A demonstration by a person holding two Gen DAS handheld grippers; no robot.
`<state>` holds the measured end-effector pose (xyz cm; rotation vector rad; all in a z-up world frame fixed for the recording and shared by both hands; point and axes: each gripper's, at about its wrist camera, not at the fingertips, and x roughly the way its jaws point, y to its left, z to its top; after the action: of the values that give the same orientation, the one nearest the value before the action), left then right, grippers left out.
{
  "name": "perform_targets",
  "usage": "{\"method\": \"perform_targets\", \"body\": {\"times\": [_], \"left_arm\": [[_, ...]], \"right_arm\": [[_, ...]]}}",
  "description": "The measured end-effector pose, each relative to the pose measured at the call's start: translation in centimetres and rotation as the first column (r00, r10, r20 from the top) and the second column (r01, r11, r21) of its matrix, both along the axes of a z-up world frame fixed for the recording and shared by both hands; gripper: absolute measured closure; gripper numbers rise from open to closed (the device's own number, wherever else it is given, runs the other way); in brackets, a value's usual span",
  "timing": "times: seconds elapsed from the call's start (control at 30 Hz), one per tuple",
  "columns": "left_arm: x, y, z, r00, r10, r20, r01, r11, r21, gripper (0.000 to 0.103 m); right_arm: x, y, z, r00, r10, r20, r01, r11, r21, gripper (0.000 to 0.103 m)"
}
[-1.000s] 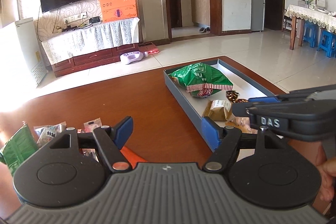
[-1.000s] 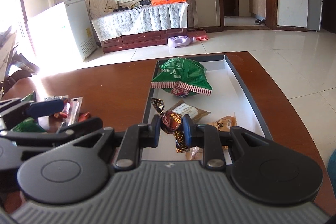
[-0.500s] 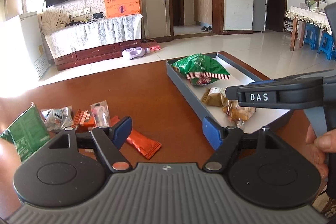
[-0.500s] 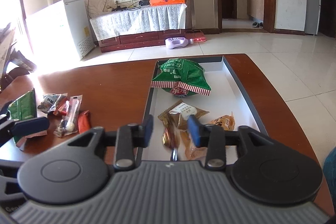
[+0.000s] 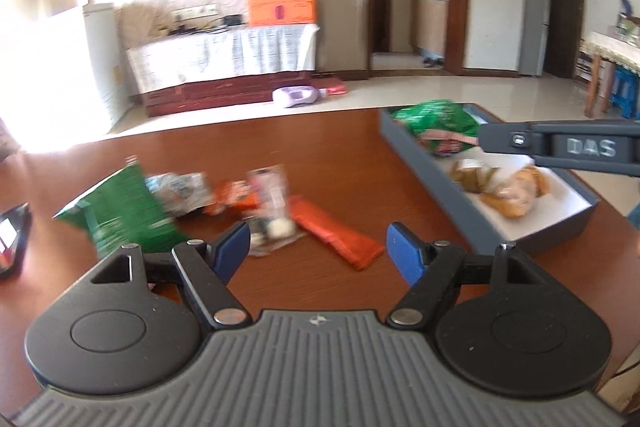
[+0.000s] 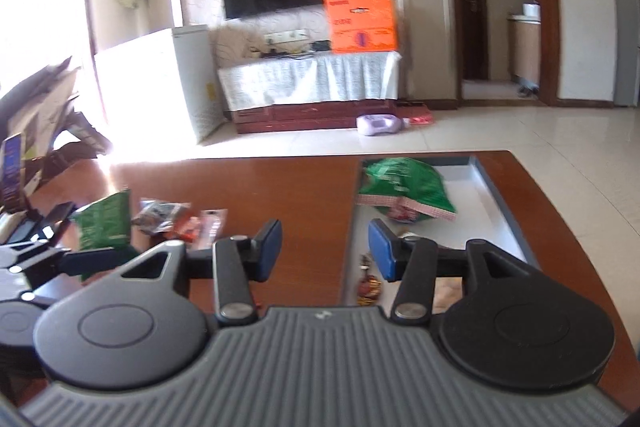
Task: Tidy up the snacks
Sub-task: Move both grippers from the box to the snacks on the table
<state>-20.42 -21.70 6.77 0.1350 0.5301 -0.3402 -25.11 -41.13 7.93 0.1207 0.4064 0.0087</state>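
Right gripper [image 6: 324,247] just opening, empty, wrapped candy [image 6: 370,285] in tray [image 6: 496,195] below (released), left gripper [image 5: 318,249] wide apart

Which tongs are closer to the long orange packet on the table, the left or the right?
Left. The left tongs are open just in front of the orange packet, which lies between their tips. The right tongs are open over the tray edge, off to the side.

table centre [image 5: 328,163]: bare | left: snack pile [image 5: 224,203] | right: tray [image 5: 448,203]
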Motion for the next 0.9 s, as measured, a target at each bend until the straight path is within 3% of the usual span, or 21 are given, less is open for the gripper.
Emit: {"method": "perform_targets", "body": {"times": [0.23, 0.5, 0.9], "left_arm": [[1.6, 5.9, 0.0, 0.985, 0.172, 0.016, -0.172, 0.985, 0.013, 0.018], [4.2, 11.1, 0.1, 0.948, 0.318, -0.009, -0.318, 0.946, -0.054, 0.01], [9.2, 12.8, -1.3, 0.934, 0.348, -0.082, -0.356, 0.927, -0.122, 0.01]], "right_arm": [[1.6, 4.0, -0.6, 0.995, 0.098, -0.035, -0.099, 0.995, -0.019, 0.053], [2.9, 7.8, -1.8, 0.98, 0.182, -0.075, -0.185, 0.982, -0.036, 0.053], [4.6, 10.7, -3.3, 0.963, 0.228, -0.141, -0.24, 0.968, -0.073, 0.052]]}}
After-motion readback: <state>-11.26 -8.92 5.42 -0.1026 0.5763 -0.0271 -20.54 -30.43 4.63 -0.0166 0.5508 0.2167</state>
